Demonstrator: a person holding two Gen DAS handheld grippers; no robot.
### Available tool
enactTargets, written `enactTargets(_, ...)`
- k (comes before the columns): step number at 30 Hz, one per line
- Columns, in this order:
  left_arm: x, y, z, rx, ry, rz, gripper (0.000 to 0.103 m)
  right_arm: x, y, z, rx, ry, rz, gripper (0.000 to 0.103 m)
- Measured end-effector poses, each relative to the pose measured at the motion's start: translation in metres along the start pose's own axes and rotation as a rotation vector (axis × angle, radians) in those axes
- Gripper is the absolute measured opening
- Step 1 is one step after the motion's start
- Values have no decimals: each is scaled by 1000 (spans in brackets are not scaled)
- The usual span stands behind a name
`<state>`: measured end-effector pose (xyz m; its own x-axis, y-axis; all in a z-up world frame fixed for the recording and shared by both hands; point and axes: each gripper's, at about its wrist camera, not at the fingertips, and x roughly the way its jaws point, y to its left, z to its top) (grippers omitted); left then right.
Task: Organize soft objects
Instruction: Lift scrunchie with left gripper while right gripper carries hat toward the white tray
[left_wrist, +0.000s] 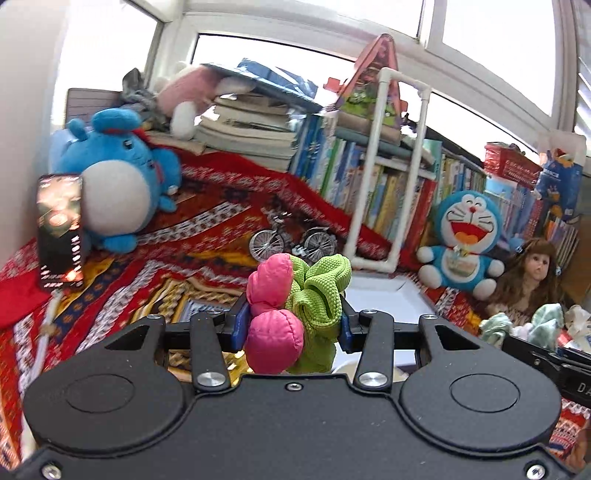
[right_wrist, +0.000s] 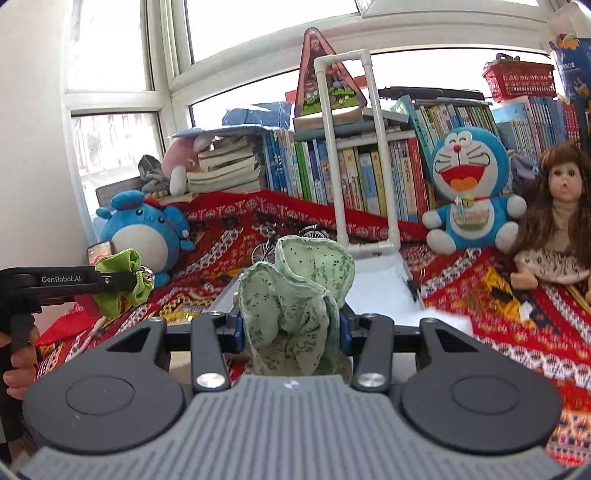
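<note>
Clenched in my left claw (left_wrist: 291, 321), pink and green scrunchies (left_wrist: 295, 310) squash softly, while my right claw (right_wrist: 291, 328) pinches a limp speckled green scrunchie (right_wrist: 295, 295) mid-fold.

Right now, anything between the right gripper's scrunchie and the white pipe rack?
Nothing visible. The right gripper holds the pale green scrunchie; ahead lie the white tray and the white pipe rack. The toy bicycle sits left of that line.
</note>
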<state>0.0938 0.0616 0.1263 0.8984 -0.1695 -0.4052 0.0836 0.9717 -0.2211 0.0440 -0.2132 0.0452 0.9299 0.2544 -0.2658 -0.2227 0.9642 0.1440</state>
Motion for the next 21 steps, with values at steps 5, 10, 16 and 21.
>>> enactTargets(5, 29, -18, 22, 24, 45, -55, 43, 16, -7, 21, 9, 7, 7, 51)
enactTargets(10, 70, -34, 39, 67, 163, -113, 44, 42, -14, 39, 3, 49, 2, 51)
enactTargets(16, 114, -45, 56, 90, 276, -122, 44, 75, -18, 52, -33, 113, -15, 52)
enactTargets(21, 158, -43, 61, 63, 406, -111, 44, 105, -26, 57, 1, 191, -19, 52)
